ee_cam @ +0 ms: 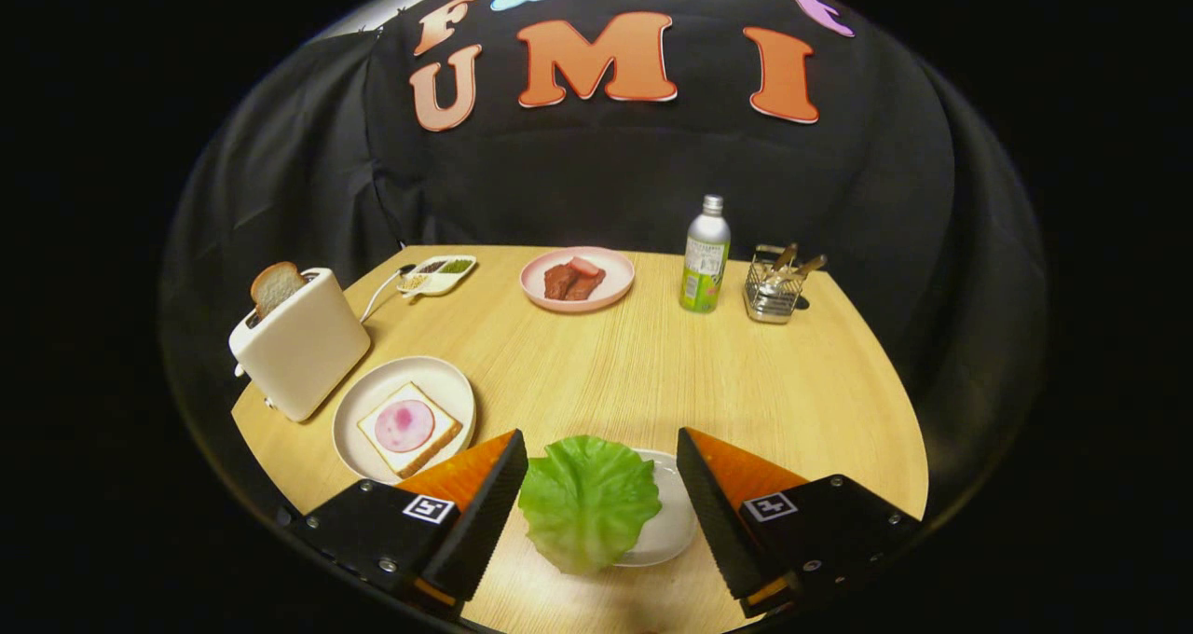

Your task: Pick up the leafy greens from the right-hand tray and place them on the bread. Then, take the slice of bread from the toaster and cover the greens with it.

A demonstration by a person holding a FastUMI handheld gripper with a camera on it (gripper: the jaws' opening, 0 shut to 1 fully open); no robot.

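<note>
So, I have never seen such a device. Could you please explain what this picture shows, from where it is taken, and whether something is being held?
A person holds a simple two-finger gripper in one hand; no robot arm is involved. The camera rides on the gripper and looks forward, so its two dark fingers with orange sides appear at the bottom.

On the wooden table you see a green lettuce leaf on a white tray, lying between the open fingers but not gripped. To the left stands a white plate with bread topped by a pink ham slice, and a toaster with a bread slice sticking out. Farther away are a pink plate with meat, a bottle, a metal basket and a small divided dish.

Nothing is held yet.
</note>
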